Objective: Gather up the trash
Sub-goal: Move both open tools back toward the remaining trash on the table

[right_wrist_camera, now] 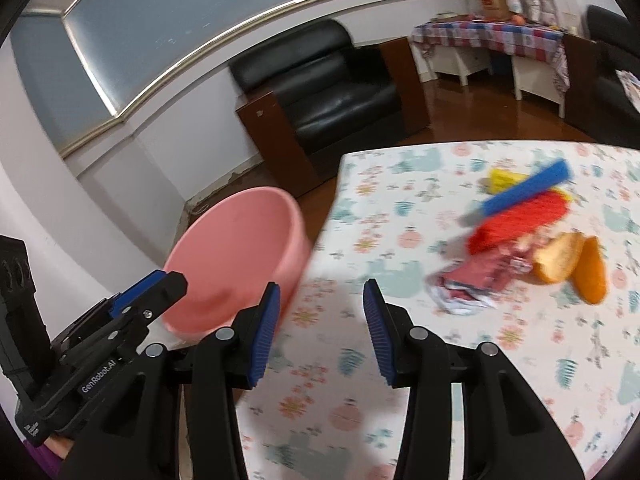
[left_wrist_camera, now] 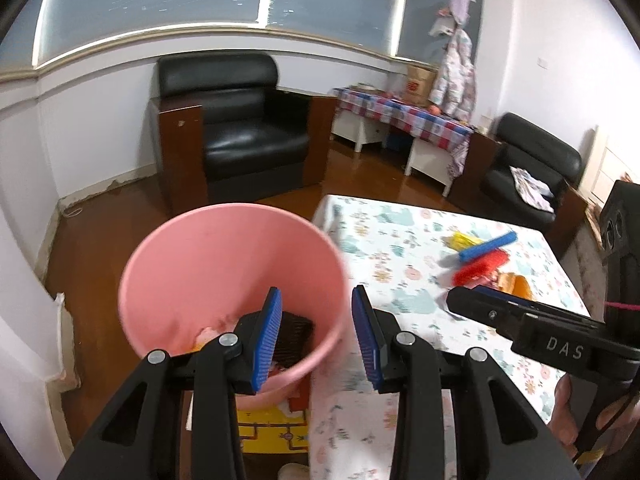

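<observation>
From the left wrist, the left gripper [left_wrist_camera: 316, 334] hung over the near rim of the pink bin [left_wrist_camera: 234, 276], which stood on the floor just beside the table [left_wrist_camera: 400, 280]. Its blue pads [left_wrist_camera: 269, 338] stood apart with nothing between them. Inside the bin some scraps and a dark thing lay at the bottom. On the flowered cloth of the table, to the right, the trash lay in one pile: a blue stick [left_wrist_camera: 488, 246], a red piece [left_wrist_camera: 480, 268], a yellow piece [left_wrist_camera: 460, 240] and an orange piece [left_wrist_camera: 522, 286]. The right gripper [left_wrist_camera: 520, 316] reached in from the right edge, near that pile; from this side I could not tell how wide it was.

From the right wrist, the right gripper [right_wrist_camera: 320, 328] was above the cloth, its fingers moderately apart and empty. The pile lay further on, to the right: the blue stick [right_wrist_camera: 528, 190] on the red piece [right_wrist_camera: 520, 222], a crumpled wrapper [right_wrist_camera: 468, 284] and bread [right_wrist_camera: 560, 258] beside them. The bin [right_wrist_camera: 236, 256] was at the left, beside the table edge, with the left gripper [right_wrist_camera: 156, 288] near its rim.
</observation>
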The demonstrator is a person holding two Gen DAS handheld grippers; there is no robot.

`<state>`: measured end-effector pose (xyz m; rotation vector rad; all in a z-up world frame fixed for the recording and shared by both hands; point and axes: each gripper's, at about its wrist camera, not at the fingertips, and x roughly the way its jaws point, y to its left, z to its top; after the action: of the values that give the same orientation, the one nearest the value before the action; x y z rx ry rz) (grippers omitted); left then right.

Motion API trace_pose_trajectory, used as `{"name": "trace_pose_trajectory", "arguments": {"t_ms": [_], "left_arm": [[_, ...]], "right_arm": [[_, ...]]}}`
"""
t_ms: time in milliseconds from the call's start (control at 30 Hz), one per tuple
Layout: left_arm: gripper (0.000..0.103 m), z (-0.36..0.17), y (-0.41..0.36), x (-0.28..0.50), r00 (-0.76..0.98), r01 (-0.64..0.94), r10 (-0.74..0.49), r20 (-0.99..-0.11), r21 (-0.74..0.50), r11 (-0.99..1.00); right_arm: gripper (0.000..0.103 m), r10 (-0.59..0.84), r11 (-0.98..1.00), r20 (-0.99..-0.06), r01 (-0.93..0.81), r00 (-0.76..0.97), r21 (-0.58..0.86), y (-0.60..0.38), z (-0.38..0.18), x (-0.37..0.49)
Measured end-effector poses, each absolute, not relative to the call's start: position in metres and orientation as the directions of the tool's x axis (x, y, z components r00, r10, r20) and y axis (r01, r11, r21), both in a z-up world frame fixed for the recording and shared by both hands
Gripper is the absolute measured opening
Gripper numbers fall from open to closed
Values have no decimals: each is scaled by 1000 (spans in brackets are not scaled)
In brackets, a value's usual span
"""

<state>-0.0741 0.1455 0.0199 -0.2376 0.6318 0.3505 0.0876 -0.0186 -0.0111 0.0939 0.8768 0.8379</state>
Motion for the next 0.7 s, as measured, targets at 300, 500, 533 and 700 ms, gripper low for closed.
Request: {"name": "trace_pose_trajectory", "arguments": {"t_ms": [300, 500, 533, 700], "left_arm": [[36, 13, 96, -31, 762, -221, 107, -639, -100, 970], [39, 5, 65, 2, 754, -97, 9, -657, -97, 991], [41, 3, 62, 8, 749, -79, -6, -662, -99, 992], [41, -15, 52, 38, 707, -32, -60, -704, -117, 993]], "right_arm": [[44, 630, 764, -645, -493, 433, 415, -89, -23, 109], [44, 583, 809, -650, -416, 487, 415, -129, -33, 123], [44, 574, 817, -651, -403, 498, 412, -135, -34, 126], [44, 542, 840, -653, -367, 529, 400, -150, -37, 137]]}}
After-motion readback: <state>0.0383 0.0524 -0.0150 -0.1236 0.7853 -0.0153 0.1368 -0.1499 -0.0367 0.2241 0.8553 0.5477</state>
